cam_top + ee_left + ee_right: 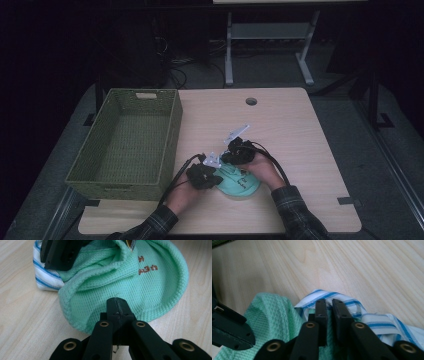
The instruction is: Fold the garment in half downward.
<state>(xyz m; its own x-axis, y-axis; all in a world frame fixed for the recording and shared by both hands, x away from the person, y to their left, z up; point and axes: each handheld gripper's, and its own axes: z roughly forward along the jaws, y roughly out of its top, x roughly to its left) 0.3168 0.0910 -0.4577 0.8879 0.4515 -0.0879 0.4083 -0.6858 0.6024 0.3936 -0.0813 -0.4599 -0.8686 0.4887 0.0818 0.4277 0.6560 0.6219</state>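
Nearest the high camera, two plaid sleeves are seen entering at 6 o'clock, each hand carrying one gripper; two grippers are counted. One green knit cloth (242, 184) is located near the front edge of the table (295, 135), at about 6 o'clock from the table centre. One white cloth with blue stripes (372, 320) is found touching it and partly under its fold.

Left gripper (117, 305): the jaws are closed together, with the tips resting on the green knit cloth near its ribbed hem; whether fabric is pinched between them cannot be told. In the high view this gripper (212, 175) is placed at 9 o'clock of the cloth.

Right gripper (329, 305): the jaws are nearly together and are clamped on an edge of the striped cloth. In the high view it (235, 156) is placed at 12 o'clock of the green cloth.

One green woven basket (172, 135) is set on the table at 9 o'clock, well apart from the cloths. One round cable hole (251, 101) is noted at 12 o'clock.

Surface: pale wood-grain tabletop. Room: dim, with grey floor, one white metal frame (267, 32) and loose cables (172, 62) beyond the far edge.
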